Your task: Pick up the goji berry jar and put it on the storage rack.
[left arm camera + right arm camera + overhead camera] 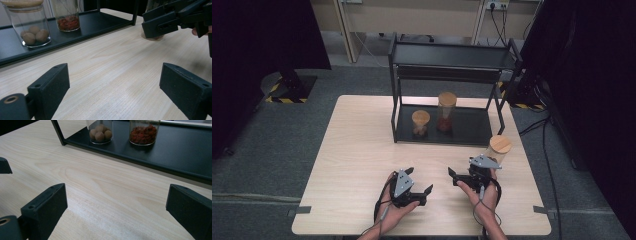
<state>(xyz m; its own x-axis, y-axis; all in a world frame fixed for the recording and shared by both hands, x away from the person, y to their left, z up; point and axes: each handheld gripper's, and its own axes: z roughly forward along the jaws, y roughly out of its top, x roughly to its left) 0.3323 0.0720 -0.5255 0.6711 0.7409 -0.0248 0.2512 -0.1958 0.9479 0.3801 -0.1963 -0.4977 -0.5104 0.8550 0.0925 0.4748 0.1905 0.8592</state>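
Grey carpet surrounds the pale wooden tabletop (362, 165), with a black two-level rack (447, 55) at its far edge. On the rack's lower shelf stand a short jar of brown nuts (420, 123) and a taller jar of red berries (445, 112). I have both sets of tongs near the tabletop's front edge: the left tongs (419, 182) are spread wide with nothing between them, the right tongs (462, 175) likewise wide and empty. A third cork-lidded jar (499, 150) stands on the tabletop just beside the right tongs.
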